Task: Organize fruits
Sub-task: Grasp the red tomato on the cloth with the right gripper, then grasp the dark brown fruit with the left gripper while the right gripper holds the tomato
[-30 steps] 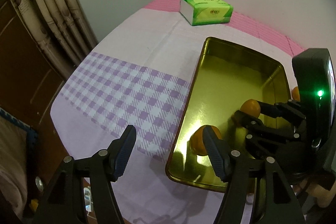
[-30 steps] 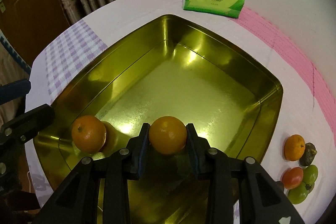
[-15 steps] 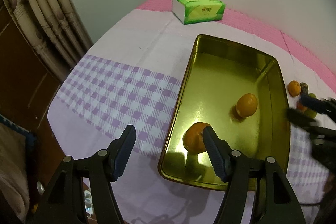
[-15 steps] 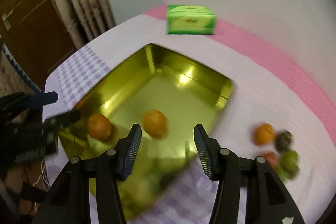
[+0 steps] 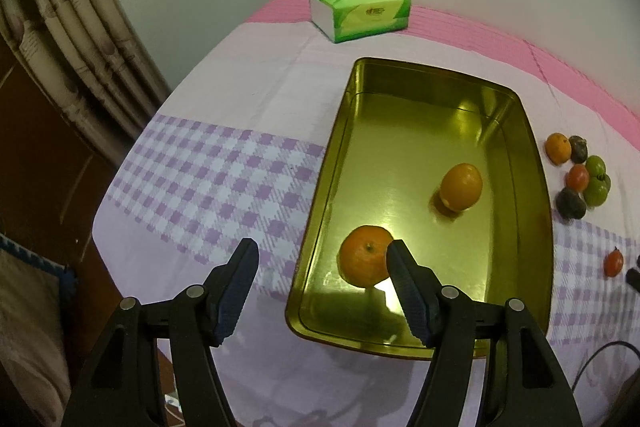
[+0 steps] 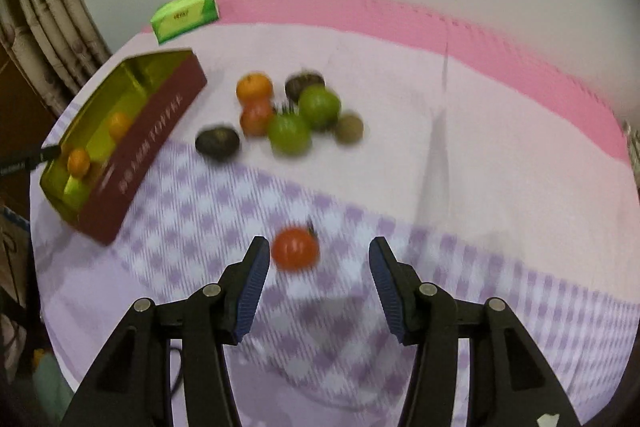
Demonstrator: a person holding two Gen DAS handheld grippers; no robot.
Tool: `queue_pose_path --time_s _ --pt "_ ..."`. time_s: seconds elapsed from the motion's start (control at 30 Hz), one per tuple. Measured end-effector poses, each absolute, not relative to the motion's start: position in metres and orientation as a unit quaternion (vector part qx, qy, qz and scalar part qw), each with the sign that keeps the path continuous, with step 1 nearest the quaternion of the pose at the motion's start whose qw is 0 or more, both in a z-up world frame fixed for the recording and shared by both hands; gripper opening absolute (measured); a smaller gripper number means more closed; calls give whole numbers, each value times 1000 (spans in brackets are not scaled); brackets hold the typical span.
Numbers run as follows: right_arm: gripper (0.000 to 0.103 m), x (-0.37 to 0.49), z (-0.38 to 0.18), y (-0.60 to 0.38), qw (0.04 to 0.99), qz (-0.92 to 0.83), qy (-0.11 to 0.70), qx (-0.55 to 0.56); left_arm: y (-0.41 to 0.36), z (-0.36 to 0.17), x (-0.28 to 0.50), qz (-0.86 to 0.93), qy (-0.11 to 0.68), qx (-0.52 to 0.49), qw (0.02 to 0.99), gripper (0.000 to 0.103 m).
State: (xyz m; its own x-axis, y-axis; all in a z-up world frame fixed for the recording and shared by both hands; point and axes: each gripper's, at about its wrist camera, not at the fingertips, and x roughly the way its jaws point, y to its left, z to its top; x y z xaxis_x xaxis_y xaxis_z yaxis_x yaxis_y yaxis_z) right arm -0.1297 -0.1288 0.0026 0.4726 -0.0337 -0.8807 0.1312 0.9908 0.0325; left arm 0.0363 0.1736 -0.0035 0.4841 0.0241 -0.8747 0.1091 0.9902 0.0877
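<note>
We hover right gripper [image 6: 316, 267], jaws apart, empty, over red tomato [image 6: 295, 247] lower centre; centre it before closing.

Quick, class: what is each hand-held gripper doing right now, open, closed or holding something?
Left hand-held gripper: open, holding nothing.
Right hand-held gripper: open, holding nothing; a red tomato lies on the cloth below it.

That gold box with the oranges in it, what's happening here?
A person with a gripper in each hand is sorting fruit into the gold tin. Two oranges already lie inside. The right gripper is open and empty, just above a small red fruit lying alone on the checked cloth. The left gripper hangs open at the tin's near corner. A pile of fruit waits outside.
</note>
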Motion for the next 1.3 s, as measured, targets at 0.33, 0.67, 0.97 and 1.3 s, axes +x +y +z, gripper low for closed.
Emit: queue_pose_path --time_s 0.33,0.67,0.97,1.3 --pt "42 -114 -21 -115 858 -39 510 50 143 -2 28 -59 507 81 856 67" --pt "29 -111 -28 -113 864 -26 501 46 63 6 23 -134 504 101 847 67" --pt "29 -105 -24 -170 883 -129 448 54 -14 -4 24 -200 509 118 829 67" --pt "29 -98 -32 -192 891 -160 422 42 -51 -32 43 -217 547 103 802 66"
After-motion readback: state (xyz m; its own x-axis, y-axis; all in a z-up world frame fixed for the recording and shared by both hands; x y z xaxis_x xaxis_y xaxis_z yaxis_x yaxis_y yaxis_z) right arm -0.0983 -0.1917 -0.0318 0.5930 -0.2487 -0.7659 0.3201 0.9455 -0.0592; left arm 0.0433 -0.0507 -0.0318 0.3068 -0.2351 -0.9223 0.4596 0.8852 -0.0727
